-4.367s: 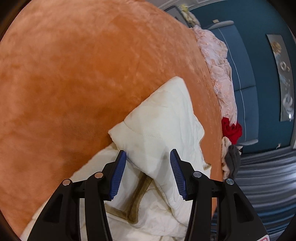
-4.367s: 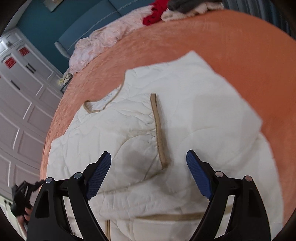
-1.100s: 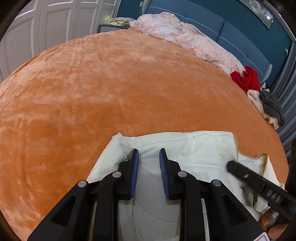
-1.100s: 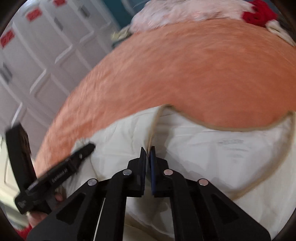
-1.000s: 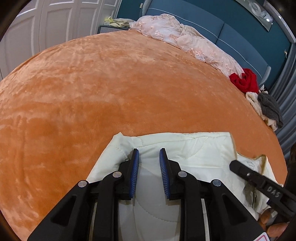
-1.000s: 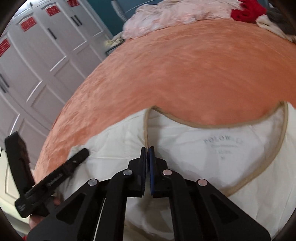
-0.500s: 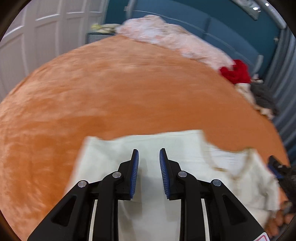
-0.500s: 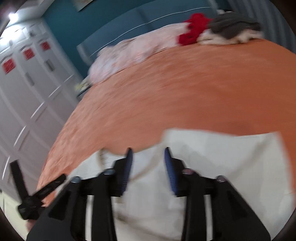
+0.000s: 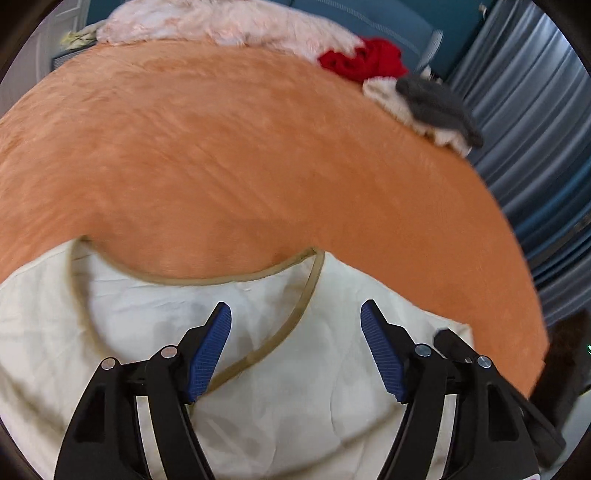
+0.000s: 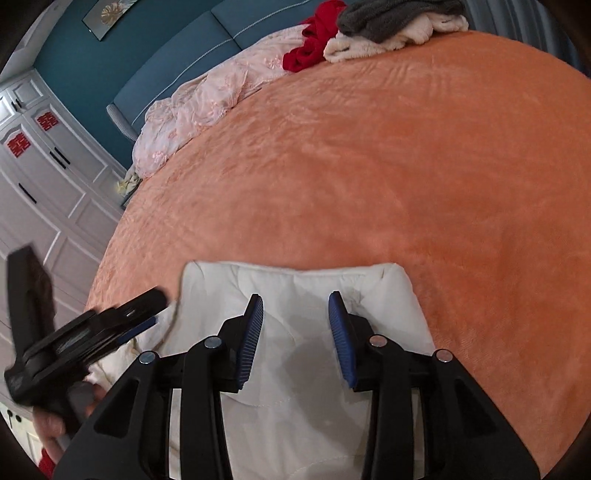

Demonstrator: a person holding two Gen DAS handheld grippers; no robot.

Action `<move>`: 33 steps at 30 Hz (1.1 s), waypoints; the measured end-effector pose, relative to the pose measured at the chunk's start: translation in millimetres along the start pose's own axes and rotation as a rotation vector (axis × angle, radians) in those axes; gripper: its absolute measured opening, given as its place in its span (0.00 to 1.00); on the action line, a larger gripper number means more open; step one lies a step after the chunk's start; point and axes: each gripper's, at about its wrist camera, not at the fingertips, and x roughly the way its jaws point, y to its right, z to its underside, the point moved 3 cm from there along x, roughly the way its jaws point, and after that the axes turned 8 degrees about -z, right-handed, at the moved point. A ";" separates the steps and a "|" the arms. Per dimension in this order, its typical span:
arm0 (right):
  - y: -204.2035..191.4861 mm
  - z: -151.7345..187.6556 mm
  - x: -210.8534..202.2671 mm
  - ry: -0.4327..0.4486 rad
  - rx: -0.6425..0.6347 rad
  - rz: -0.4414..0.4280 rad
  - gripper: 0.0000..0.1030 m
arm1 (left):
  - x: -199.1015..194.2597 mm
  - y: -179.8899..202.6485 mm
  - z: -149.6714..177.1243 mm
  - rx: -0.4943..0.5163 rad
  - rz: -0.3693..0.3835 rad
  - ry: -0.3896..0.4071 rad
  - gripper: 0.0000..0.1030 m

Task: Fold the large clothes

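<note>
A cream quilted garment [image 9: 129, 295] with tan trim lies on the orange bed cover [image 9: 240, 166]. In the left wrist view its curved neckline trim [image 9: 221, 278] runs just ahead of my left gripper [image 9: 294, 306]. Its jaws are opening wide above the cloth, with nothing pinched between the pads. In the right wrist view my right gripper [image 10: 295, 295] hangs partly open over a plain folded edge of the garment [image 10: 391, 295], its pads apart from the cloth. The left gripper [image 10: 92, 332], held by a hand, shows at that view's left edge.
Along the bed's far side lie pink lace bedding [image 10: 207, 99], a red garment [image 10: 314, 40] and a grey and cream pile [image 10: 388, 18]. White wardrobe doors [image 10: 44, 177] stand to the left. Striped curtains [image 9: 535, 129] hang past the bed's right edge.
The right gripper let go of the tan trim and opened, then swung to the plain folded edge. The left gripper slid right over the neckline and its jaws spread wide.
</note>
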 end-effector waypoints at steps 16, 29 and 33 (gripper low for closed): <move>2.1 9.9 19.5 -0.006 -0.076 0.120 0.25 | 30.7 6.1 10.8 0.045 -0.065 0.041 0.05; -114.1 37.3 15.0 -0.130 -0.313 -0.076 0.24 | -56.7 -78.4 34.7 0.137 -0.192 0.108 0.22; -140.2 63.1 60.4 -0.289 -0.392 -0.105 0.13 | -42.2 -97.4 46.2 0.158 -0.192 0.048 0.01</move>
